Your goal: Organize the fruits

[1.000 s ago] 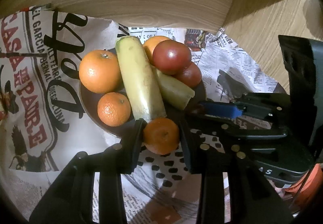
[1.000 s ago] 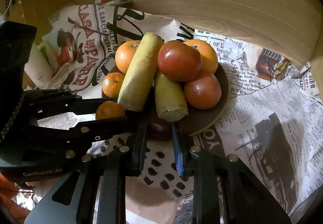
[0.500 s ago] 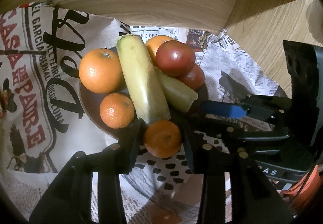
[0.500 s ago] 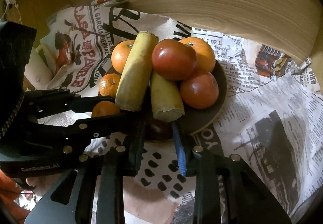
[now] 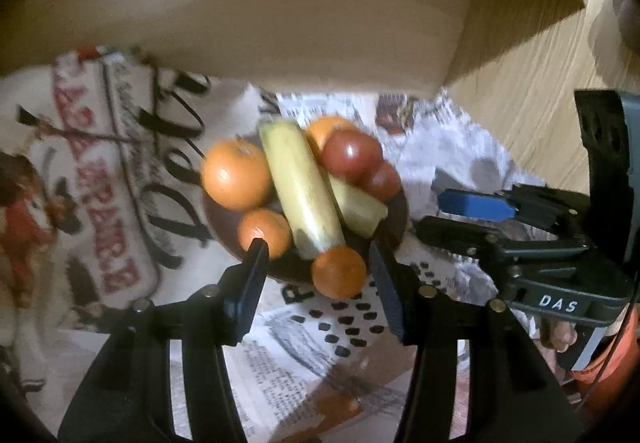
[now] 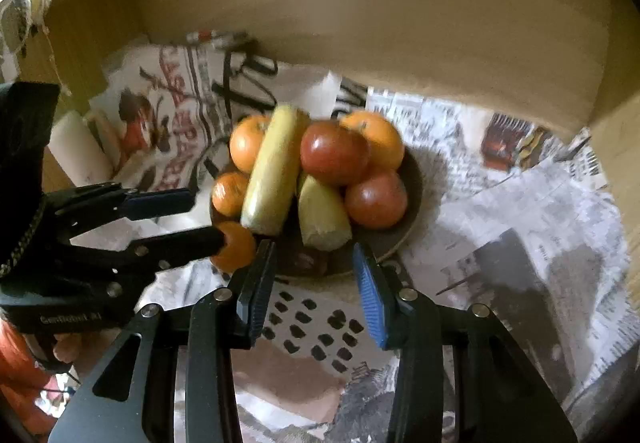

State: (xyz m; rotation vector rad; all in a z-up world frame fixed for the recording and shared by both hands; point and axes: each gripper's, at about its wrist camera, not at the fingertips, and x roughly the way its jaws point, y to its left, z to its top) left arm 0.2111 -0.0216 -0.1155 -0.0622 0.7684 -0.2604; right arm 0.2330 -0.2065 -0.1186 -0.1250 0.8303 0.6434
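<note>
A dark plate (image 5: 222,220) (image 6: 416,183) holds oranges, two bananas (image 5: 298,183) (image 6: 272,175) and red apples (image 5: 350,155) (image 6: 334,151). A small orange (image 5: 339,272) (image 6: 237,248) rests at the plate's front rim, between the fingers of my left gripper (image 5: 318,265) (image 6: 208,221). Its jaws are opening and the pads stand off the orange. My right gripper (image 6: 314,277) (image 5: 436,217) is also opening. A small dark fruit (image 6: 309,261) lies on the rim just beyond its tips, not touched.
Newspaper sheets (image 5: 100,179) (image 6: 520,227) cover the surface around the plate. A wooden board (image 5: 320,23) (image 6: 400,23) stands close behind it. A white roll (image 6: 78,147) lies at the far left. Wooden floor (image 5: 532,91) shows at the right.
Both grippers have opened and drawn back and up from the plate. The left let go of the small orange, the right of the dark fruit; both fruits stay at the rim.
</note>
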